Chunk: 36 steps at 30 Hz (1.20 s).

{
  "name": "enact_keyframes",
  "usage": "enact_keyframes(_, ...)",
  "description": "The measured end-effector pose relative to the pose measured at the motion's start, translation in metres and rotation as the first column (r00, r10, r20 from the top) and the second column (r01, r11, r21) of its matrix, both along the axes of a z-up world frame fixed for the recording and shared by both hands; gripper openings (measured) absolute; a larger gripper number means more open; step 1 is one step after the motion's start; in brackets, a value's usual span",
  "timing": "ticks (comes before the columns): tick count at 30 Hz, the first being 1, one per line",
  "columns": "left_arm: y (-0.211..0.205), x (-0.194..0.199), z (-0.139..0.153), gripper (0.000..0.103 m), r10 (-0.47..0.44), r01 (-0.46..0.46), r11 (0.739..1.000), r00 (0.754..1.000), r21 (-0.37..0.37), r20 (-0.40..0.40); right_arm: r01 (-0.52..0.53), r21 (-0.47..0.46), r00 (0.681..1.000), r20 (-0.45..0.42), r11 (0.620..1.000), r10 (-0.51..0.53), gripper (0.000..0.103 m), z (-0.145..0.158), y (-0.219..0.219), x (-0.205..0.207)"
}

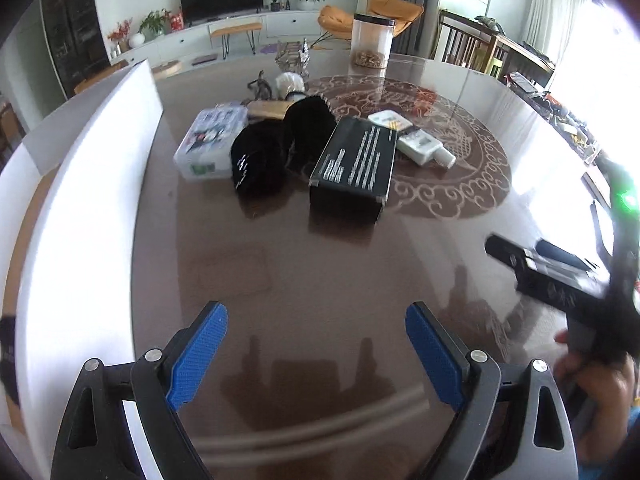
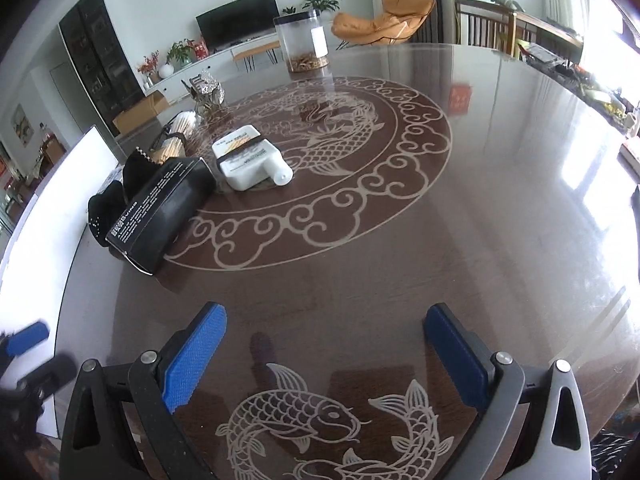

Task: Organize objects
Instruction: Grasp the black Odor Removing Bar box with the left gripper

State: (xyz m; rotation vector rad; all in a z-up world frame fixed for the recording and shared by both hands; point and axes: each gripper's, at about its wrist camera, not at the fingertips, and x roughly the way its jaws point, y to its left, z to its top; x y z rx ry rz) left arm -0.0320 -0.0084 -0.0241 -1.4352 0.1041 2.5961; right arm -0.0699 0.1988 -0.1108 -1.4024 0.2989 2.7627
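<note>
A pile lies on the round brown table [image 1: 320, 264]: a black box [image 1: 352, 164], a black cap [image 1: 260, 160], a clear plastic case [image 1: 210, 140] and a white bottle [image 1: 424, 146]. My left gripper [image 1: 316, 312] hovers open over bare tabletop in front of the pile, nothing between its blue pads. The right gripper [image 1: 528, 252] shows blurred at the right edge, held by a hand [image 1: 600, 380]. In the right wrist view my right gripper [image 2: 326, 314] stands wide open above a fish pattern, empty. The black box [image 2: 160, 216] and white bottle [image 2: 252, 160] lie far left of it.
A white board [image 1: 92, 184] stands along the table's left edge. A clear jar [image 1: 372, 42] with a black lid stands at the far side, a foil-wrapped item [image 1: 292, 56] next to it. A wooden block [image 1: 268, 110] and a white packet [image 1: 390, 120] lie behind the pile.
</note>
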Motion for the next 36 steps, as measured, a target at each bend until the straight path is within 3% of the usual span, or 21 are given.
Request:
enact_keyframes(7, 0.017, -0.071, -0.004, 0.091, -0.019, 0.020, 0.999, 0.999, 0.025, -0.035, -0.010, 0.032, 1.000, 0.007, 0.999, 0.010, 0.103, -0.004, -0.005, -0.001)
enact_keyframes(15, 0.066, -0.128, -0.029, 0.091, -0.147, 0.149, 0.985, 0.989, -0.089, 0.027, -0.012, 0.048, 1.000, 0.011, 0.999, 0.012, 0.103, -0.004, -0.007, -0.001)
enact_keyframes(18, 0.074, -0.134, -0.037, 0.090, -0.145, 0.149, 0.982, 0.989, -0.114, 0.040, -0.012, 0.051, 1.000, 0.011, 0.999, 0.012, 0.103, -0.004, -0.007, -0.001)
enact_keyframes(19, 0.073, -0.134, -0.037, 0.085, -0.133, 0.135, 0.987, 0.991, -0.091, 0.026, -0.013, 0.053, 1.000, 0.012, 0.998, 0.012, 0.103, -0.004, -0.008, -0.001)
enact_keyframes(21, 0.066, -0.130, -0.036, 0.060, -0.093, 0.093, 0.994, 0.996, -0.051, 0.008, -0.014, 0.060, 1.000, 0.013, 0.998, 0.014, 0.103, -0.004, -0.009, -0.001)
enact_keyframes(22, 0.064, -0.128, -0.036, 0.058, -0.081, 0.081, 0.996, 0.997, -0.032, 0.010, -0.015, 0.063, 1.000, 0.014, 0.998, 0.014, 0.103, -0.004, -0.009, -0.002)
enact_keyframes(32, 0.025, -0.025, -0.040, 0.059, 0.055, -0.056, 0.998, 0.998, -0.030, -0.021, -0.022, 0.104, 0.999, 0.027, 0.994, 0.019, 0.103, -0.007, -0.014, -0.004)
enact_keyframes(35, 0.010, -0.013, -0.040, 0.060, 0.082, -0.083, 0.996, 0.996, -0.028, -0.036, -0.027, 0.132, 0.999, 0.037, 0.991, 0.022, 0.103, -0.007, -0.017, -0.006)
enact_keyframes(36, 0.005, -0.011, -0.040, 0.065, 0.081, -0.083, 0.996, 0.996, -0.026, -0.041, -0.029, 0.146, 0.999, 0.043, 0.989, 0.023, 0.103, -0.008, -0.019, -0.007)
